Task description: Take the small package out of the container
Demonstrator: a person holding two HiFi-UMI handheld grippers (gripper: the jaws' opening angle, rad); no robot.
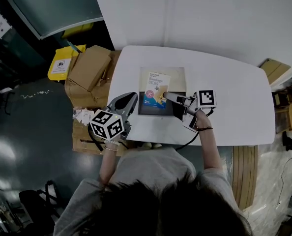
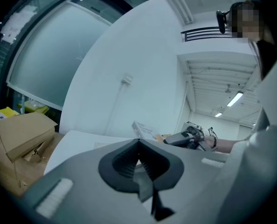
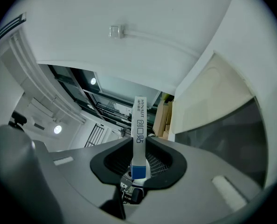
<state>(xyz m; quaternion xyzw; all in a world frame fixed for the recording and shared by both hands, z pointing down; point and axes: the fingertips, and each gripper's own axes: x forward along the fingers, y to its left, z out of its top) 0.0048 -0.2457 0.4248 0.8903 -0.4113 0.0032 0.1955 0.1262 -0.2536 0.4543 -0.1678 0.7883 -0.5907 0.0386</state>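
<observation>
– How are the tongs found, from the near edge outward?

– At the near left edge of the white oval table [image 1: 234, 97], the left gripper [image 1: 128, 101] is seen clenched, with nothing between its jaws. Further right, the right gripper [image 1: 166, 95] is clamped on the small flat white-and-blue package [image 1: 156, 88].

– And where is that package placed?

– It is held edge-on between the jaws, up above the shallow rectangular container with a beige rim [image 1: 178, 75]. Brown cardboard boxes [image 1: 89, 68] are stacked at the far left.
</observation>
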